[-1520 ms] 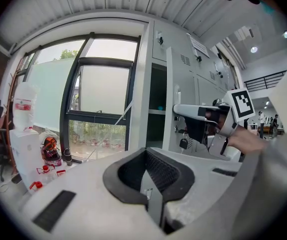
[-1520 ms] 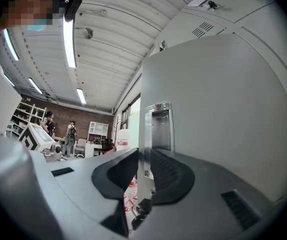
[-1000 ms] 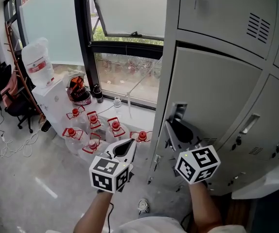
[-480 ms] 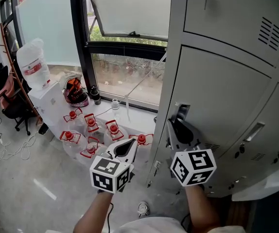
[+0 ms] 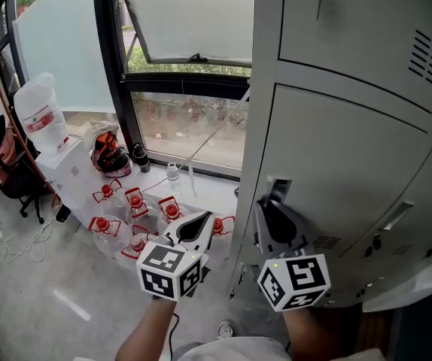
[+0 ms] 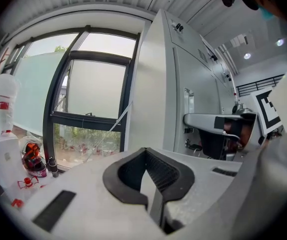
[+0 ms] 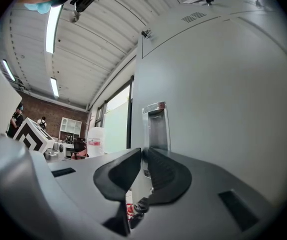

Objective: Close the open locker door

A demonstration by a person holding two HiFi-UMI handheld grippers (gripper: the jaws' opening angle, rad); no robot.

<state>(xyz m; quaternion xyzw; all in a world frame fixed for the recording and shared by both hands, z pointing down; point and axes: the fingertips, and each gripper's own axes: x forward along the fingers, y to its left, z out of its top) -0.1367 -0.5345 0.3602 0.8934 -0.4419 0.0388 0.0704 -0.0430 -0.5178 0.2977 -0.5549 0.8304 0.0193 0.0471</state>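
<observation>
The grey locker door [image 5: 336, 164] fills the middle right of the head view, and I cannot tell whether it still stands ajar. Its shiny recessed handle [image 5: 276, 185] is near the door's left edge. My right gripper [image 5: 270, 210] points up at the door just below that handle [image 7: 155, 126]. Its jaws [image 7: 143, 154] are closing, with only a thin slit left at the tips. Nothing shows between them. My left gripper [image 5: 201, 222] hangs left of the lockers, facing the window. Its tips meet [image 6: 144, 151], shut on nothing.
Left of the lockers is a black-framed window [image 5: 186, 89]. Several clear water jugs with red handles [image 5: 133, 209] lie on the floor below it. A white dispenser with a jug [image 5: 39, 119] and a chair [image 5: 9, 164] stand far left. More locker doors [image 5: 419, 209] lie to the right.
My right gripper's marker cube has drawn down and a little left, while its jaws stay under the handle. The left gripper has barely moved. The head view has shifted slightly.
</observation>
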